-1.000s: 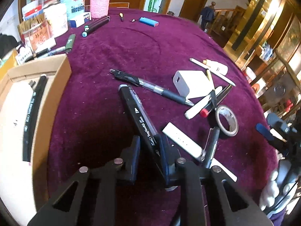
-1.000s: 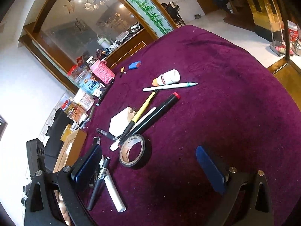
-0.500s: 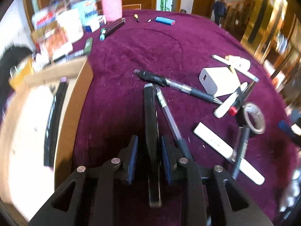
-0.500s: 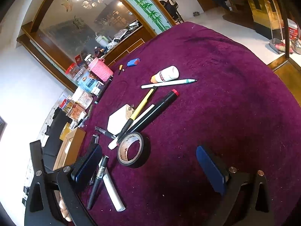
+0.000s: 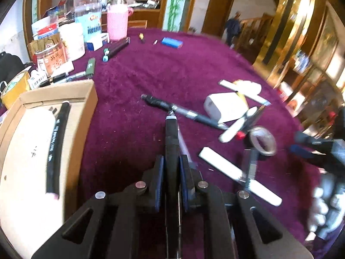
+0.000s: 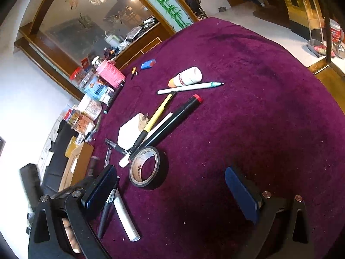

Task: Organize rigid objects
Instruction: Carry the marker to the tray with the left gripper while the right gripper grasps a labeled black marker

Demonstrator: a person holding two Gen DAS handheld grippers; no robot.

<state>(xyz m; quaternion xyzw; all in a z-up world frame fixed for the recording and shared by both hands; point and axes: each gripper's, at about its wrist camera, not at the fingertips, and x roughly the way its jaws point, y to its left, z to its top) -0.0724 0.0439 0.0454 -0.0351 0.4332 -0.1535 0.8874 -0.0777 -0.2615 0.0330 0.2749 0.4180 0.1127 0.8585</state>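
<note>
- While the left gripper (image 5: 171, 170) hangs above the purple tablecloth (image 5: 172, 69), its two blue pads are pressed on a black marker (image 5: 171, 138), which points straight ahead, away from the camera; the jaws have just been closing on it.
- The marker seems lifted off the cloth, but the picture is blurred there and I cannot be sure.
- To the left of this gripper stands a cardboard box (image 5: 86, 99), and one other black marker (image 5: 56, 142) lies inside it, along its length.
- Ahead of the held marker a dark pen (image 5: 183, 111) lies across the cloth, and its right end reaches a white block (image 5: 224, 105).
- The right gripper (image 6: 172, 192) has its jaws wide apart, with nothing between the pads.
- A roll of black tape (image 6: 146, 167) lies flat on the cloth just ahead of this gripper, nearer to its left pad.
- Beyond the tape lie a black marker with a red cap (image 6: 179, 118), a yellow pen (image 6: 158, 113) and a white pen (image 6: 189, 87), close together.
- A small white bottle (image 6: 186, 77) lies on its side just beside the white pen.
- By the left pad of the right gripper a white stick (image 6: 126, 215) and a thin black pen (image 6: 107, 209) lie side by side.
</note>
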